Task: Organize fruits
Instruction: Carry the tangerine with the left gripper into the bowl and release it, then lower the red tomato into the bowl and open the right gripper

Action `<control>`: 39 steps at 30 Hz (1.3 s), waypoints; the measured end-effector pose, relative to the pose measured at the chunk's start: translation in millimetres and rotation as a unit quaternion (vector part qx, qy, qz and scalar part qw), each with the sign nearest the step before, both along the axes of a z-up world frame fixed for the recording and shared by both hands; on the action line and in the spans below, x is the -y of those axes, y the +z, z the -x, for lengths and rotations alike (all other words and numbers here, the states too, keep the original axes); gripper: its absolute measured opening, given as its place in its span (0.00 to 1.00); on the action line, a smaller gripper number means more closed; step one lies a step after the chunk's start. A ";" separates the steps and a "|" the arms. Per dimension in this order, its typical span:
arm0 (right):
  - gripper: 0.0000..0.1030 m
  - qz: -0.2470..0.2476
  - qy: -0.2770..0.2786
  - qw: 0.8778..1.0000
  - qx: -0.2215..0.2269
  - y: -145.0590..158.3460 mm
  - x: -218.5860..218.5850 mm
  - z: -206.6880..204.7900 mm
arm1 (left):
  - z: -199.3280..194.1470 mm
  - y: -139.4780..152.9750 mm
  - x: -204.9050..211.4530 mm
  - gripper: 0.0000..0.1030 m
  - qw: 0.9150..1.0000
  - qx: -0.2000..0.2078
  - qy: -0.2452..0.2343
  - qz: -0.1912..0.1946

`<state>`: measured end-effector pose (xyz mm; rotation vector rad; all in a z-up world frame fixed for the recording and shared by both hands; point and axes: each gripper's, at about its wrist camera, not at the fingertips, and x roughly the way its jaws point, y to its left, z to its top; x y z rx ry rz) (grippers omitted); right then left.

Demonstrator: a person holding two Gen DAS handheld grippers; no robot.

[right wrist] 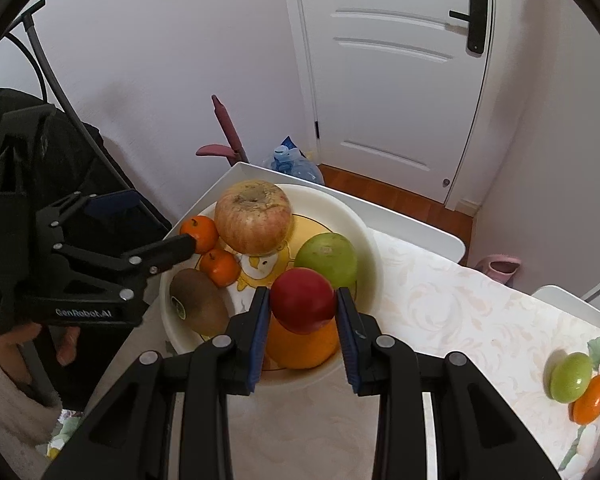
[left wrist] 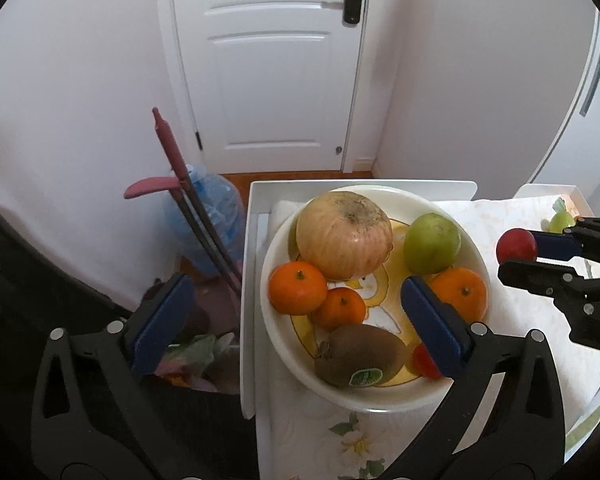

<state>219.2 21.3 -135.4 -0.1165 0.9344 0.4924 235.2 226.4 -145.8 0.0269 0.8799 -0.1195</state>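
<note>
A white bowl (left wrist: 265, 292) on the table holds a large pale apple (left wrist: 344, 234), a green fruit (left wrist: 432, 242), three oranges, one of them (left wrist: 297, 288), a kiwi (left wrist: 360, 354) and a small red fruit (left wrist: 423, 360) half hidden by a finger. My left gripper (left wrist: 300, 324) hangs open over the bowl's near left side, nothing between its pads. My right gripper (right wrist: 303, 304) is shut on a red plum-like fruit (right wrist: 302, 300), held above the bowl's (right wrist: 340, 204) near edge, over an orange (right wrist: 300, 348). The left wrist view shows that red fruit (left wrist: 516, 242) right of the bowl.
A green fruit (right wrist: 571, 376) and a small orange one (right wrist: 592, 398) lie on the floral cloth at the right. The white table's raised rim (left wrist: 248, 280) borders the bowl's left. Beyond it, on the floor, stand a blue water jug (left wrist: 208, 216) and a pink-handled tool (left wrist: 168, 148).
</note>
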 end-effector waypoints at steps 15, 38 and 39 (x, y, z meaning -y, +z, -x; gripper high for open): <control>0.29 0.011 0.091 0.996 0.012 -2.9 -9.8 -0.7 | 25.3 25.5 2.0 1.00 1.000 -0.003 0.011 -0.015; 0.30 0.011 0.143 0.990 0.003 -34.1 -37.8 -18.5 | 27.6 5.5 -7.6 1.00 0.999 -0.034 0.028 -0.009; 0.41 0.007 0.143 0.990 0.005 -33.8 -36.7 -17.7 | 27.7 5.0 -7.7 1.00 0.999 -0.035 0.029 -0.009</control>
